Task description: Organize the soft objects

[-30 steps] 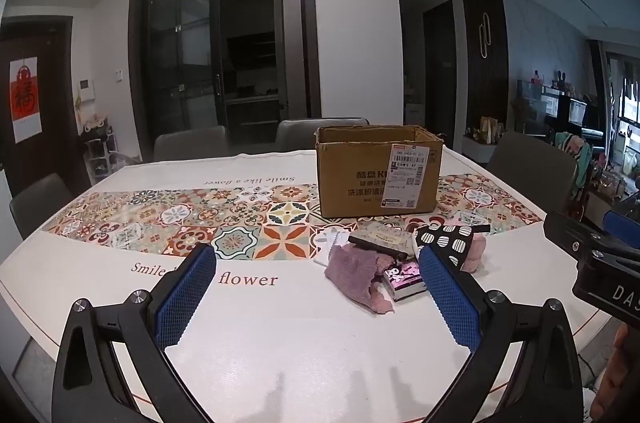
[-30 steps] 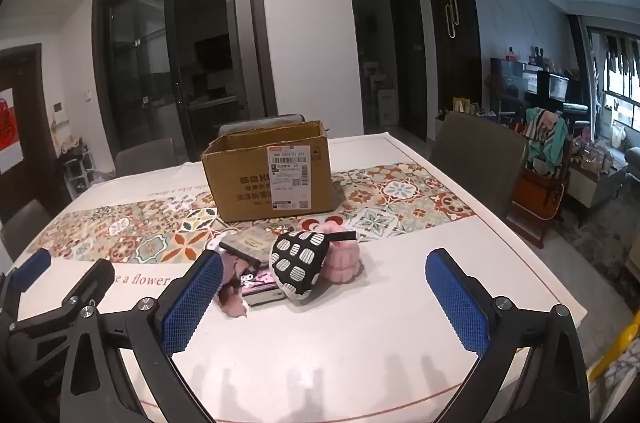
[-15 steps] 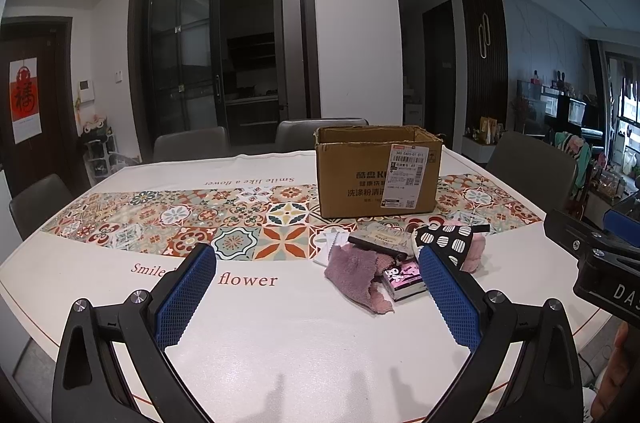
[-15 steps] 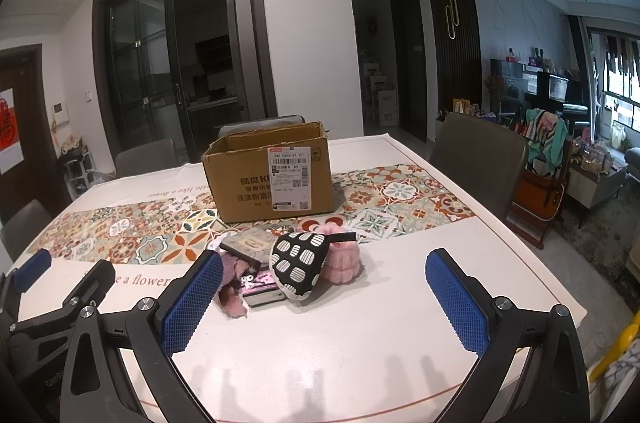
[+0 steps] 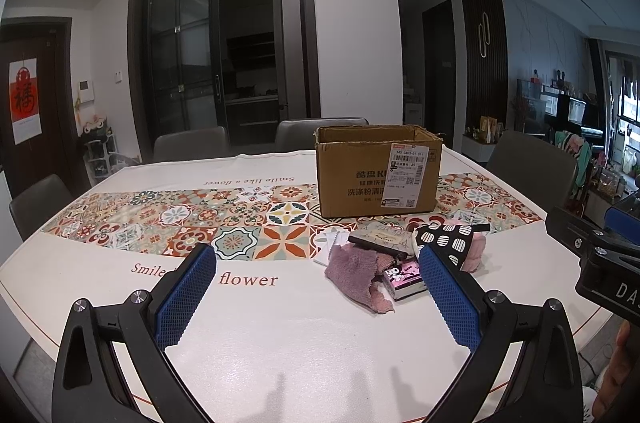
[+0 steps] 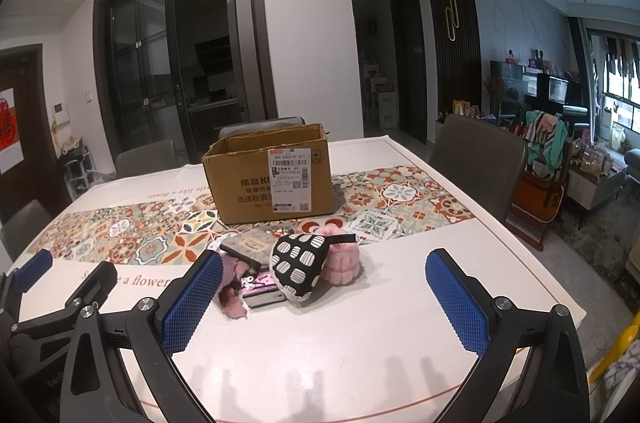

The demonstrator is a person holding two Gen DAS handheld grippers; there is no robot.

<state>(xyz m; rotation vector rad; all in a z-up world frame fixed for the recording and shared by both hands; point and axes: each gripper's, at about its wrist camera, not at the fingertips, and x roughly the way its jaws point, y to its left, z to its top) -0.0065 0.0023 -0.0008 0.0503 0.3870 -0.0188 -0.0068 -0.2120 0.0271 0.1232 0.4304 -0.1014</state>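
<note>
Hovering above the near edge of the white table with its tiled floral runner (image 6: pixel 404 199), both grippers were wide apart and carried nothing: the left gripper (image 5: pixel 316 297) pointed at bare cloth to the left of the pile, while the right gripper (image 6: pixel 324 301) framed the pile between its blue pads. The soft things lay in a small heap just in front of the open brown cardboard box (image 6: pixel 270 175): a mauve terry cloth (image 5: pixel 358 273) at the left, a black pouch with white ovals (image 6: pixel 300 263) leaning on a pink ribbed plush piece (image 6: pixel 340 259) at the right. Mixed in were hard items, a small patterned notebook (image 5: pixel 382 239) lying across the cloth and a pink cartoon-printed booklet (image 5: pixel 404 277) beneath it.

The step in hand appeared to be the first reach. A good approach, I judged, would take the spotted pouch first, since it sat on top and nearest the right gripper, pinching a fold of fabric rather than the booklet edge. The mauve cloth would likely drag the notebook along unless freed gently.
</note>
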